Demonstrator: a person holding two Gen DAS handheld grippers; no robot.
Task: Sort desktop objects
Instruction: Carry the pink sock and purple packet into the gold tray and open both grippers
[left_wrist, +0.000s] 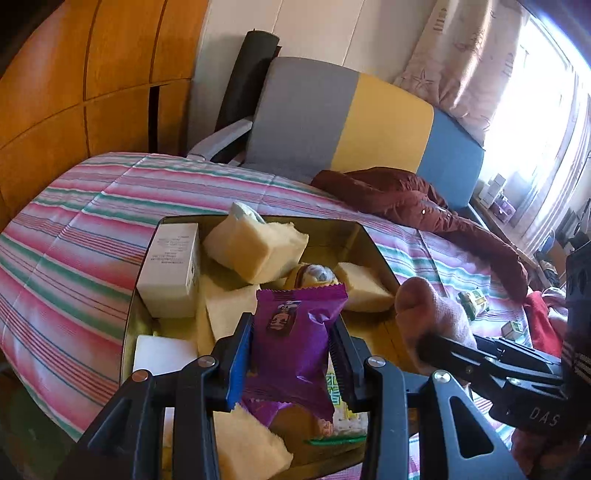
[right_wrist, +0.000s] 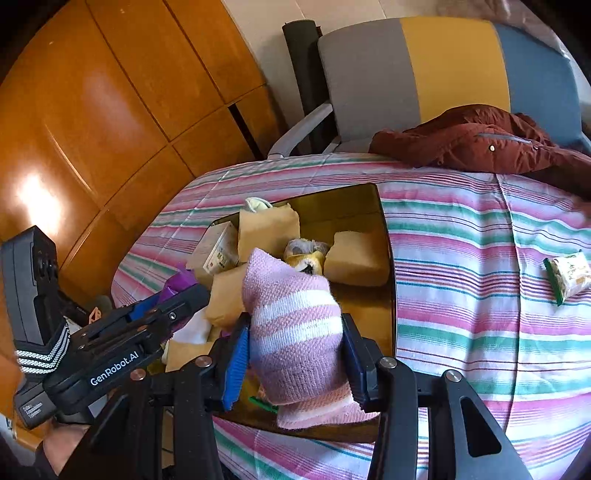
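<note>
A striped bedspread (right_wrist: 480, 266) in pink, green and white covers the whole work surface, with a chair (left_wrist: 343, 114) upholstered in grey, yellow and blue standing behind it and orange wooden cabinet doors (right_wrist: 110, 110) to the side. A dark red jacket (right_wrist: 472, 140) lies crumpled at the far edge of the bedspread, in front of the chair.

On the bedspread sits a gold metal tin (left_wrist: 364, 236), open-topped and crowded with things: several pale yellow sponge blocks (left_wrist: 255, 247), a white carton (left_wrist: 171, 269) standing against its left wall, and a small yellow-wrapped snack (left_wrist: 314, 277) near the middle.

The left gripper (left_wrist: 293, 354) hangs over the near part of the tin, its fingers narrowed onto a purple snack packet (left_wrist: 295, 343), which stands upright between the pads. The right gripper (right_wrist: 295, 354) is beside it at the tin's near right corner, its jaws clamped on a rolled pink-and-white striped sock (right_wrist: 295, 332) that pokes up above the fingertips.

Well to the right of the tin, a small green-and-white snack packet (right_wrist: 569, 277) lies alone on the bedspread.
</note>
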